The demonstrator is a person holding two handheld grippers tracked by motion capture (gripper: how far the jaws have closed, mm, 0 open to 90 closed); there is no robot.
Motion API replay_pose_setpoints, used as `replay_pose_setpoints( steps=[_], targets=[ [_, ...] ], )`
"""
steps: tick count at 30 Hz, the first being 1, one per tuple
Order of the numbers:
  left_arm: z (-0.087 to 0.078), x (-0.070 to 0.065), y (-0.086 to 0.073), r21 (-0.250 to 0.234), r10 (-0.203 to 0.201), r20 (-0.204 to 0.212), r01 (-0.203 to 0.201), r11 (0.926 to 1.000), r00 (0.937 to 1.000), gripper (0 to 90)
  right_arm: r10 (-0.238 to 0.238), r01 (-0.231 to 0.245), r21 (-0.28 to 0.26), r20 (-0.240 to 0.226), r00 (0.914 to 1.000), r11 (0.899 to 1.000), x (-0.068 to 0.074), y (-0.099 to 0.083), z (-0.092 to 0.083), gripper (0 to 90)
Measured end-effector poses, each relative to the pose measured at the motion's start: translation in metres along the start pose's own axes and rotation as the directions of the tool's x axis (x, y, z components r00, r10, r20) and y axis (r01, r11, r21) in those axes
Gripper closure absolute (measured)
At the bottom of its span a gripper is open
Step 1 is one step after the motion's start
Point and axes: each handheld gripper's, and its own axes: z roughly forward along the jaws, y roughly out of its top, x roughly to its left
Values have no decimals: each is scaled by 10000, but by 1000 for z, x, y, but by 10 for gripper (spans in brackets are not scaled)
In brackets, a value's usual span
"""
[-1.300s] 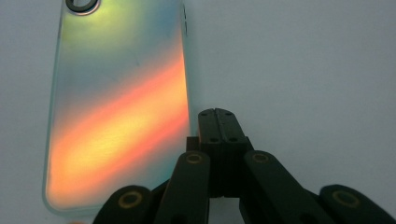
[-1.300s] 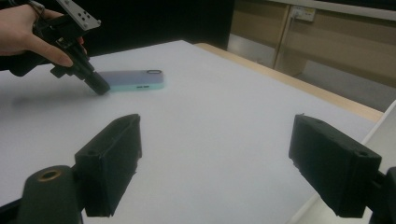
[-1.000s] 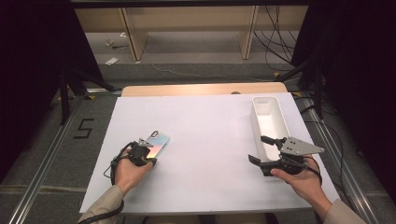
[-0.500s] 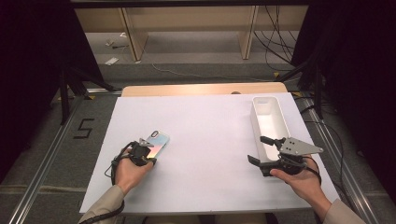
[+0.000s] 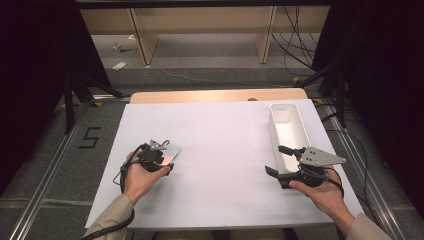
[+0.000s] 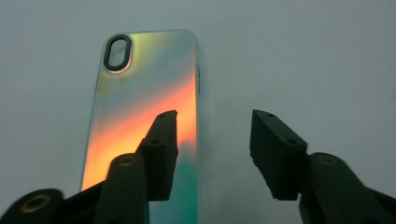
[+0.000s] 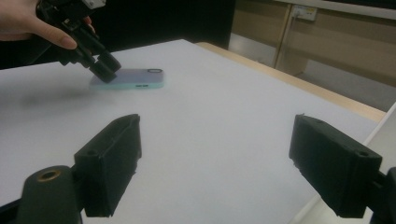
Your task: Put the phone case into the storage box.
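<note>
An iridescent phone case lies flat on the white table sheet, camera hole away from me. My left gripper hovers over its near end and its jaws have just been opening. They stand apart, one over the case and the other over bare table. The case's long edge lies in the gap and no pad presses on it. My right gripper stands open at the front right with nothing between its fingers. From there the case and the left gripper show far off.
A long white tray stands lengthwise at the right, just beyond the right gripper, and its rim is close beside the right jaw. The table's wooden far edge shows beyond the sheet. Black frames and cables stand around the table.
In the high view both hands and the phone case stay where they were. Any change at the left jaws is too small to make out there.
</note>
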Motion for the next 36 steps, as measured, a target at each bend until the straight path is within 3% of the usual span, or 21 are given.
replay_pose_setpoints(
  steps=[2, 3, 6, 12, 13, 22, 27, 36],
  targets=[
    [1, 1, 2, 116, 35, 9, -35, 9999, 10000, 344, -24, 24, 0, 14, 10000, 10000, 0, 0, 0, 176],
    [2, 3, 4, 245, 125, -22, -124, 9996, 9999, 344, -17, 17, -12, 13, 10000, 10000, 0, 0, 0, 176],
    [7, 9, 9, 667, 269, -234, -253, 9975, 9994, 164, -13, 13, 2, 4, 10000, 10000, 0, 0, 1, 176],
    [17, 23, 17, 1421, 690, -307, -640, 9878, 9971, 65, 24, -24, 7, -2, 10000, 10000, 0, 0, 1, 176],
    [21, 26, 18, 1670, 773, -307, -712, 9834, 9965, 58, 28, -28, 1, 7, 10000, 10000, 0, 0, 1, 176],
    [34, 28, 21, 2158, 754, -314, -669, 9741, 9967, 1, -25, 25, 28, 19, 10000, 10000, 0, 0, 0, 176],
    [38, 31, 21, 2369, 805, -556, -652, 9694, 9952, 0, -15, 15, 3, -8, 10000, 10000, 0, 0, 1, 176],
    [39, 33, 19, 2426, 653, -596, -490, 9689, 9961, 11, -21, 21, 18, 29, 10000, 10000, 0, 0, 0, 173]
  ],
)
